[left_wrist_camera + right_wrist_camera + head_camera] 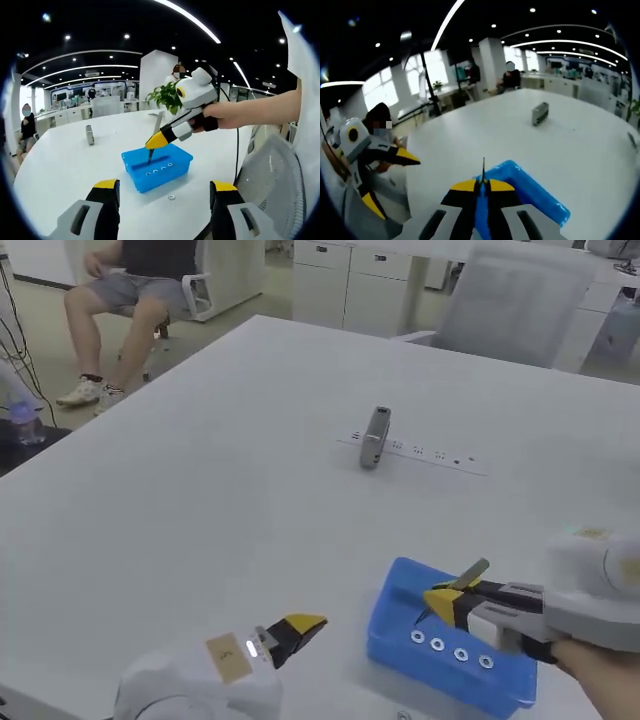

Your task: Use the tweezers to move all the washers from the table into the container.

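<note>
A blue container (470, 685) sits near the table's front edge with several washers (438, 643) in a row inside. My right gripper (432, 598) hovers over its left part, shut on the tweezers (424, 616), whose tip points down into it. In the left gripper view the tweezers (150, 156) reach into the container (150, 182), and one washer (171, 197) lies on the table just in front of it. My left gripper (300, 630) is open and holds nothing, left of the container. The right gripper view looks along the tweezers (483, 172) over the container (535, 192).
A small grey device (374, 436) stands mid-table beside a flush power strip (430, 454). A person (130, 290) sits on a chair beyond the far left edge. A grey chair (510, 300) stands behind the table. White tabletop (200, 490) spreads to the left.
</note>
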The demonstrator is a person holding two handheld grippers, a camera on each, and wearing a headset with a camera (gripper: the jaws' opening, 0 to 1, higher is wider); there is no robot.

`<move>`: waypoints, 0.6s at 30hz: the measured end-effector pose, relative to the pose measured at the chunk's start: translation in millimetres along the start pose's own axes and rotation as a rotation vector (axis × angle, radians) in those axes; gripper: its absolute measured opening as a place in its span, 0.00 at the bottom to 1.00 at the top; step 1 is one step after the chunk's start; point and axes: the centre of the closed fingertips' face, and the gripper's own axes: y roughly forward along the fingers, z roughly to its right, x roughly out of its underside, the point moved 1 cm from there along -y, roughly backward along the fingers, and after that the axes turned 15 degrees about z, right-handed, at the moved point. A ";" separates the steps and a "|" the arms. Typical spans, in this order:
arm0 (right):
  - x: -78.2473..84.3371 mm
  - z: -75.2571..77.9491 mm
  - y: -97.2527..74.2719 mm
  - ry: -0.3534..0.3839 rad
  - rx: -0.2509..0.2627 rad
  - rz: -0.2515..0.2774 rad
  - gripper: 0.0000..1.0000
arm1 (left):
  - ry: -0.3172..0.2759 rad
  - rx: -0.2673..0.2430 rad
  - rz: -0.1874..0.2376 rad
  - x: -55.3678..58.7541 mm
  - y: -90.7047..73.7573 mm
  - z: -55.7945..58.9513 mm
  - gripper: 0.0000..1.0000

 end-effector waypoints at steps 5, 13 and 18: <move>-7.1 -21.7 -11.5 0.029 -0.051 0.032 0.04 | 0.001 0.005 -0.005 0.4 0.0 1.6 0.74; 26.4 -49.7 -15.5 0.040 -0.139 -0.059 0.04 | 0.006 0.012 -0.012 1.3 0.3 3.3 0.74; 51.1 -47.9 -12.9 0.041 -0.132 -0.120 0.04 | 0.007 0.013 -0.016 2.0 0.4 3.4 0.74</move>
